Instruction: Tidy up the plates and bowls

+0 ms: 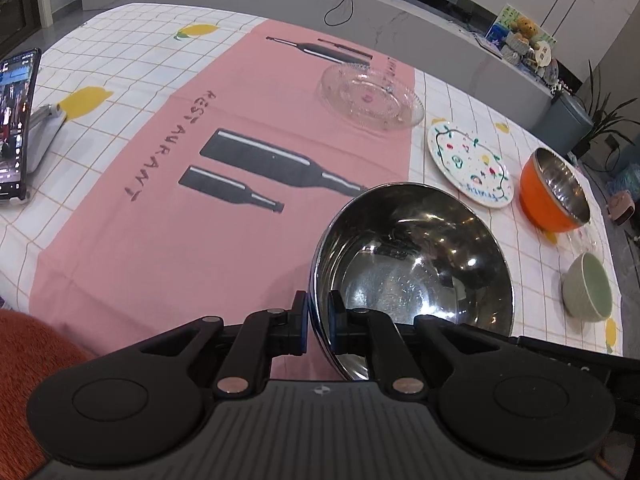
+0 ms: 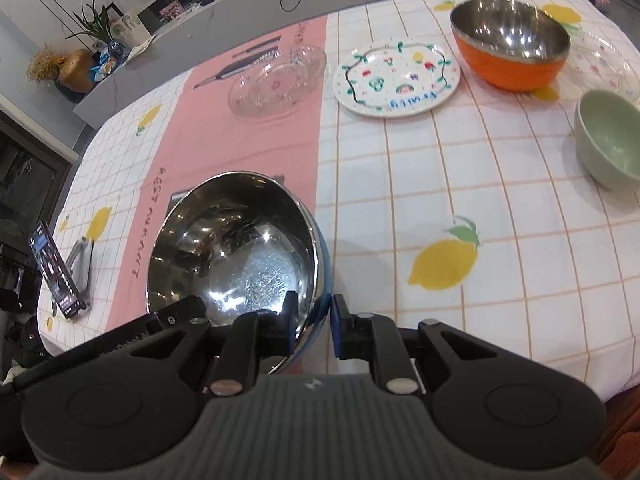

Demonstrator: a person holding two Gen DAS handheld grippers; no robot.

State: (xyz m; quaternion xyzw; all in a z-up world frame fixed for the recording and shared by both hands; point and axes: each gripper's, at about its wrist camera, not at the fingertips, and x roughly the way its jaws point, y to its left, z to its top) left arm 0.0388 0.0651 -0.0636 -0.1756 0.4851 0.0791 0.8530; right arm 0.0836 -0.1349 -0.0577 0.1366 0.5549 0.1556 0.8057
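Table (image 2: 400, 184) under a checked lemon cloth with a pink runner (image 1: 168, 208). Steel bowl (image 1: 412, 264) raised above the runner's near edge, its rim pinched on 2 opposite sides: left gripper (image 1: 319, 322) and right gripper (image 2: 316, 324), both nearly closed on it. Toward the far right corner: glass plate (image 2: 276, 80), painted plate (image 2: 396, 80), orange bowl (image 2: 512, 48), green bowl (image 2: 608, 140).

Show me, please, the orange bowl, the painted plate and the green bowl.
orange bowl (image 2: 516, 66): right wrist view, orange outer wall.
painted plate (image 2: 396, 80): right wrist view, middle of its face.
green bowl (image 1: 588, 294): left wrist view, inner wall.
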